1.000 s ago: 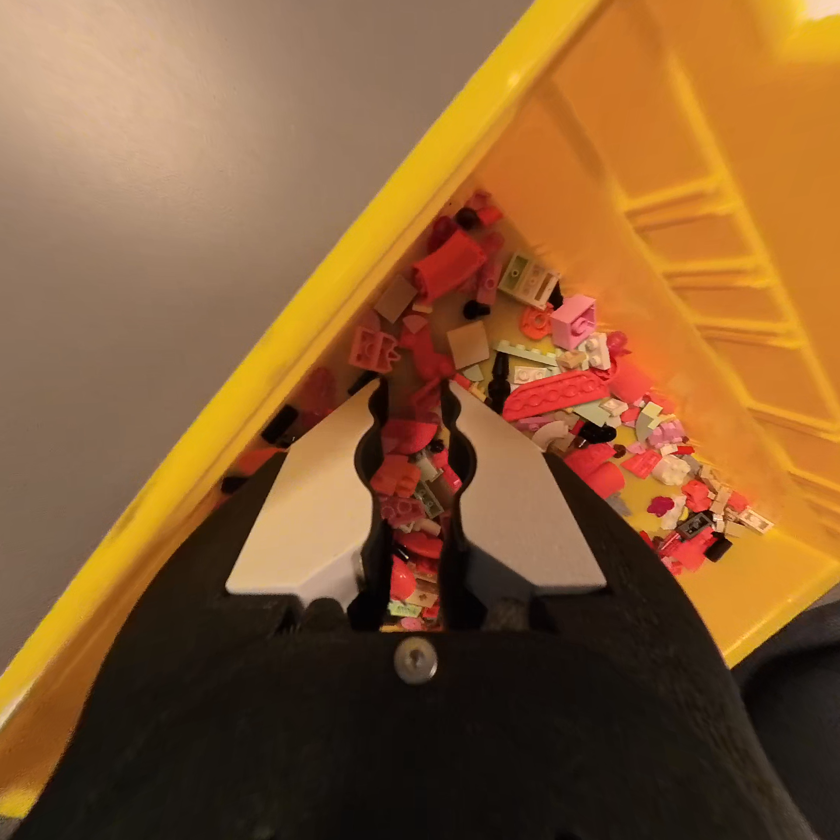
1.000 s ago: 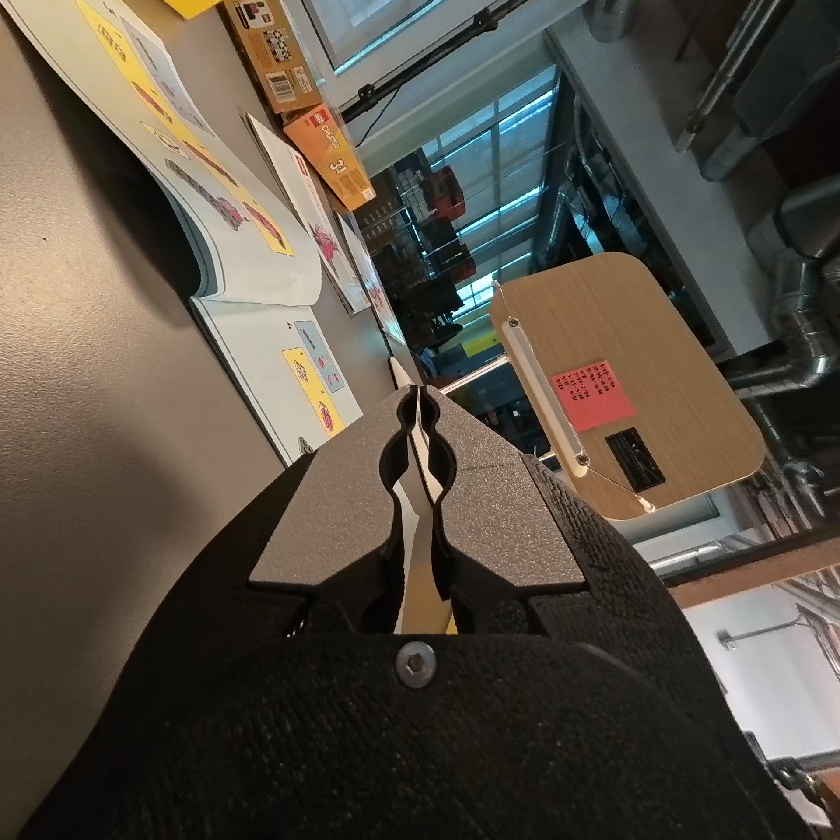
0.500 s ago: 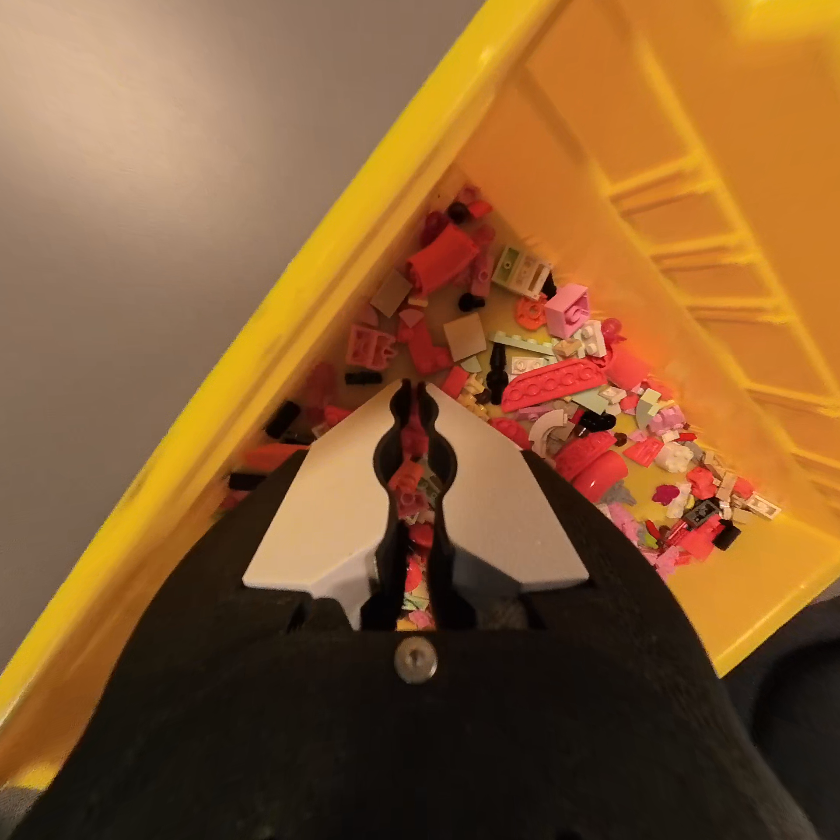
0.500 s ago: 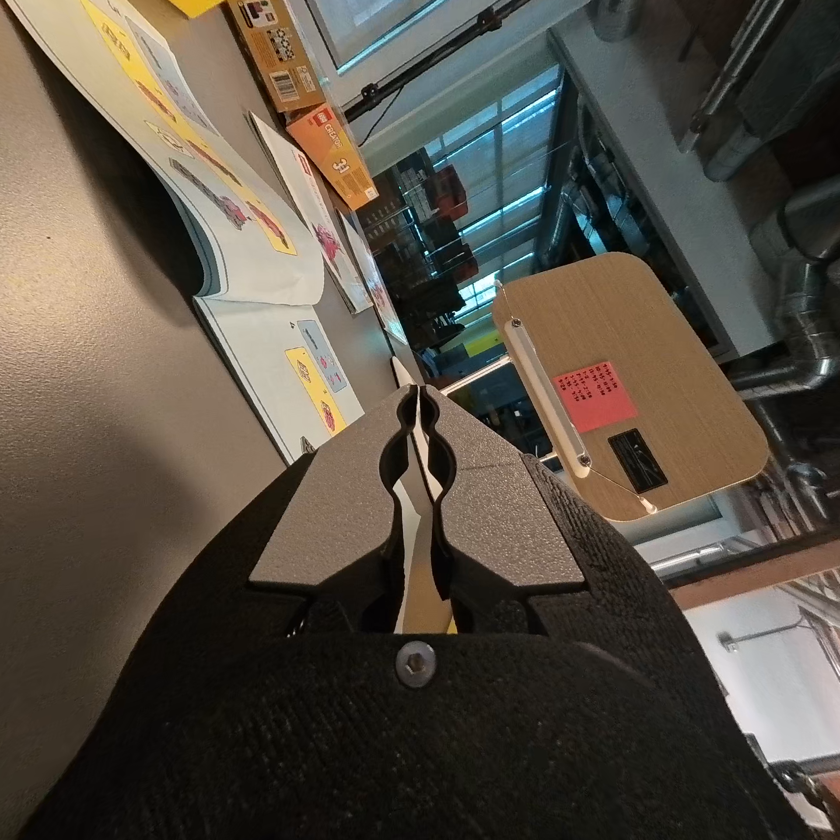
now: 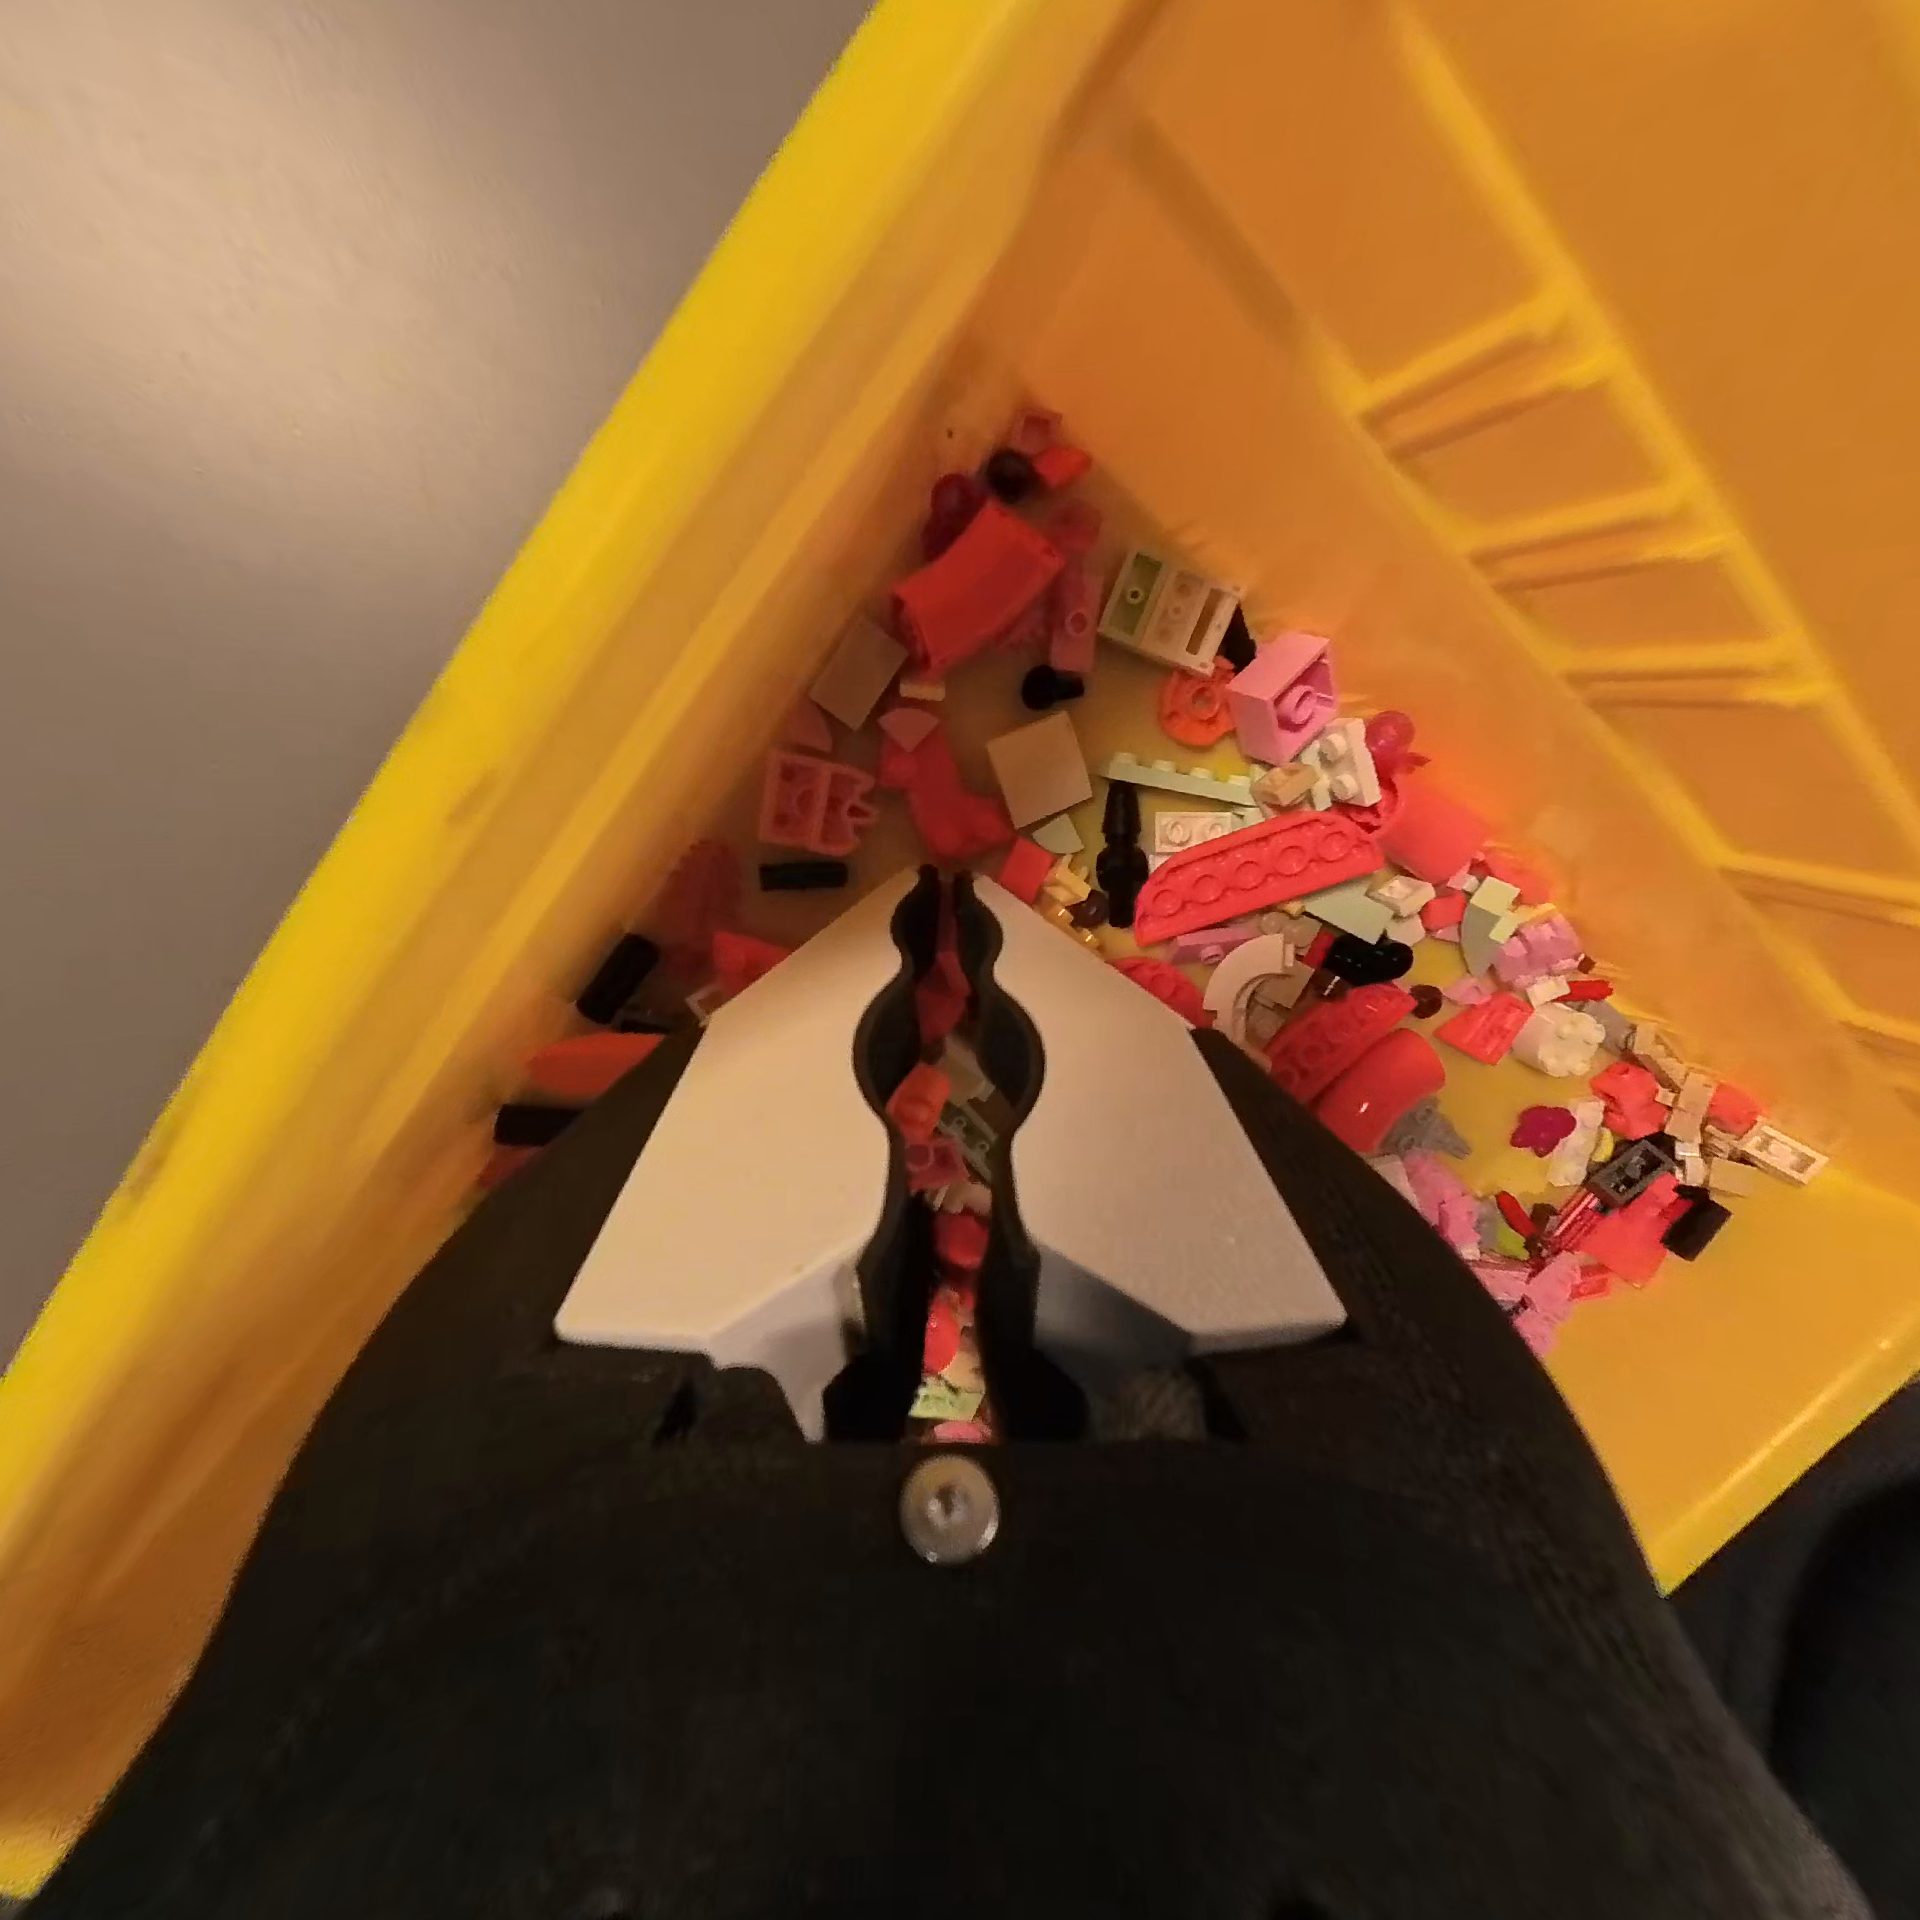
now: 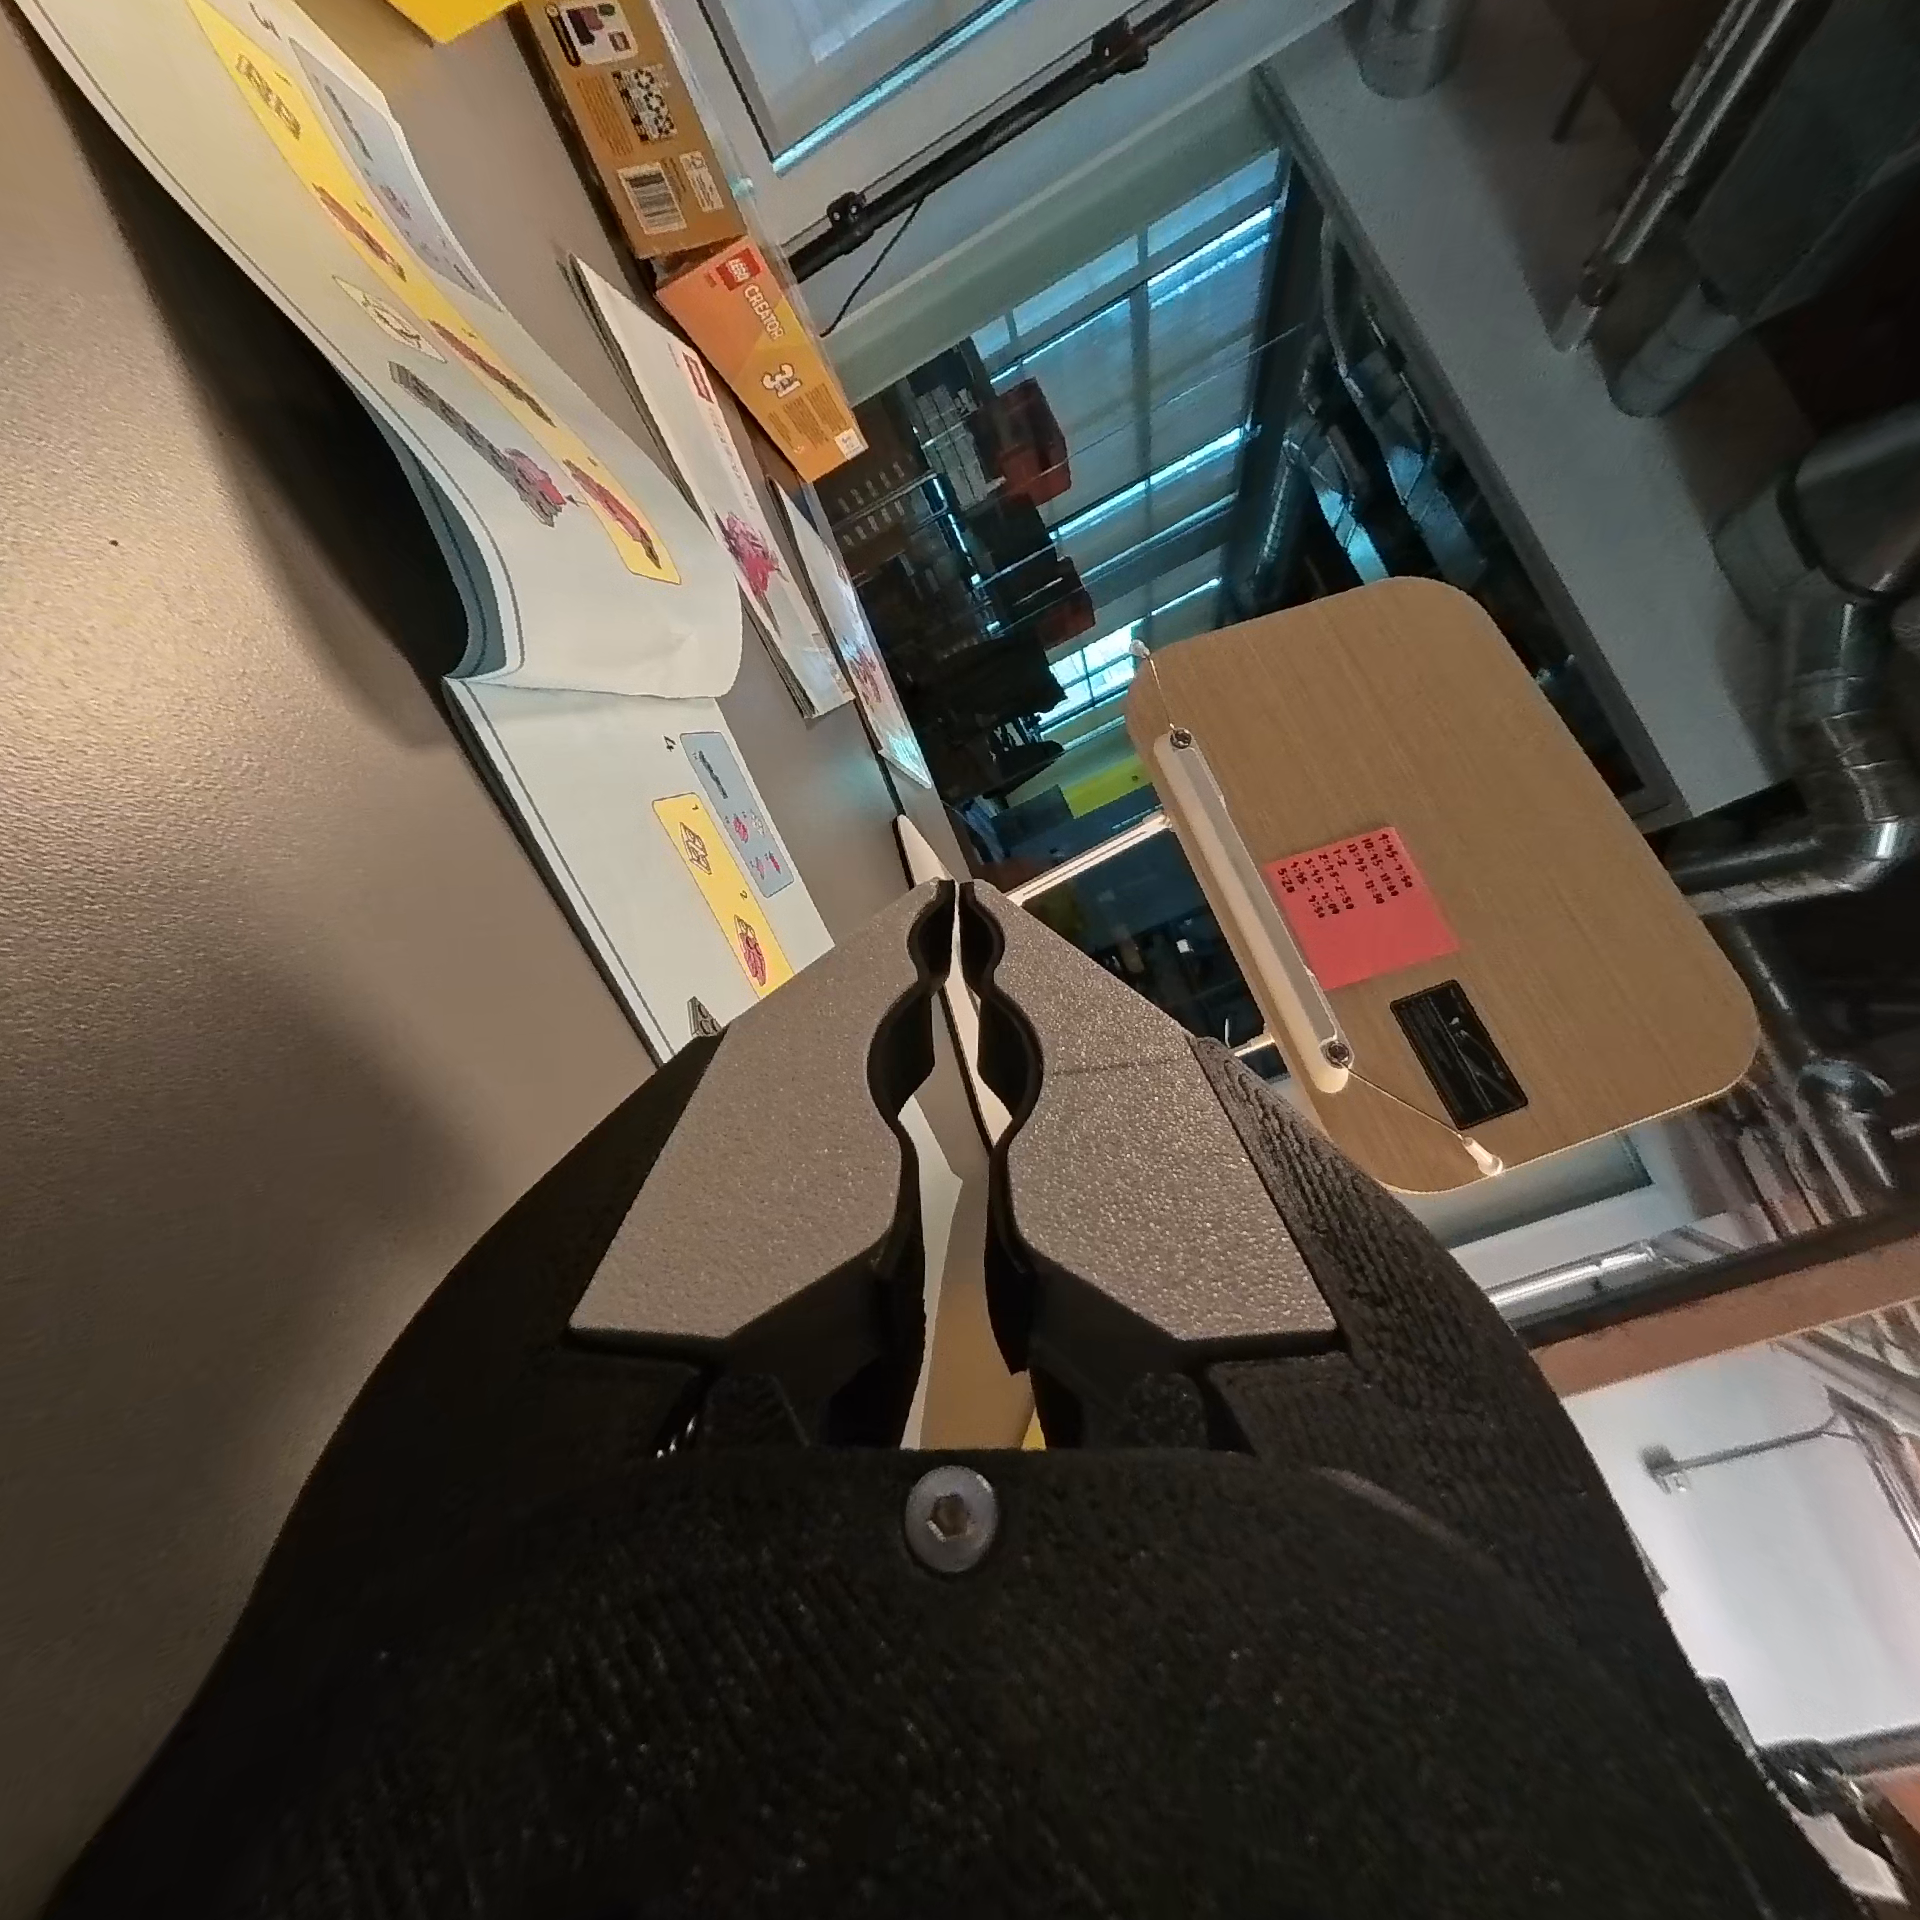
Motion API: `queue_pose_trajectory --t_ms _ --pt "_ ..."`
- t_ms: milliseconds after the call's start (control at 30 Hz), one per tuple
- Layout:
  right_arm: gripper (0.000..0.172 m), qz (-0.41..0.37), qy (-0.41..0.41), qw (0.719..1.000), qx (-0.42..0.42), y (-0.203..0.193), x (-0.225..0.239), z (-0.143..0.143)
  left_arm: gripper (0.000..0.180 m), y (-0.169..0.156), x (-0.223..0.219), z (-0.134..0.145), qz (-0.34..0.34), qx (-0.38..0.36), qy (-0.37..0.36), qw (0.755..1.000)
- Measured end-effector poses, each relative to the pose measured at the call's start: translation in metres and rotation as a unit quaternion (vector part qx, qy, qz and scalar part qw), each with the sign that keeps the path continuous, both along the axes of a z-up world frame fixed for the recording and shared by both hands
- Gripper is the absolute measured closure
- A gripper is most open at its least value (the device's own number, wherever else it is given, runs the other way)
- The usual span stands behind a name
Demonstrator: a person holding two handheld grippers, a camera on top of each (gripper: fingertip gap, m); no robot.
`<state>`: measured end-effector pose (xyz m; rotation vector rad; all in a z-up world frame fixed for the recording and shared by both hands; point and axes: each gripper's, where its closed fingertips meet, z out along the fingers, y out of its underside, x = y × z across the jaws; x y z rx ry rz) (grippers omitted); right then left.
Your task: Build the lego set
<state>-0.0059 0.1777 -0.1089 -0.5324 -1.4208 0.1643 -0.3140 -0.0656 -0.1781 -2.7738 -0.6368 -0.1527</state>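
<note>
Left claw point(image 5: 945, 878) points steeply down into the yellow bin point(image 5: 644, 582) sitting on the grey table point(image 5: 260, 364) — its tips are nipped together on a thin dark red piece point(image 5: 943, 940), right above the pile of red and pink bricks point(image 5: 1299, 883). Right claw point(image 6: 956, 888) is tipped sideways over the table beside the open instruction booklet point(image 6: 582, 582), closed with nothing in it.
</note>
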Motion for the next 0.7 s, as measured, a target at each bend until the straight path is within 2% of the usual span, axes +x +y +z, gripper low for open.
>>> queue_pose_trajectory --t_ms 700 --pt "0.172 0.001 -0.001 1.0 0.004 -0.001 0.001 0.0 0.179 0.009 0.032 0.013 0.008 0.075 -0.04 0.996"
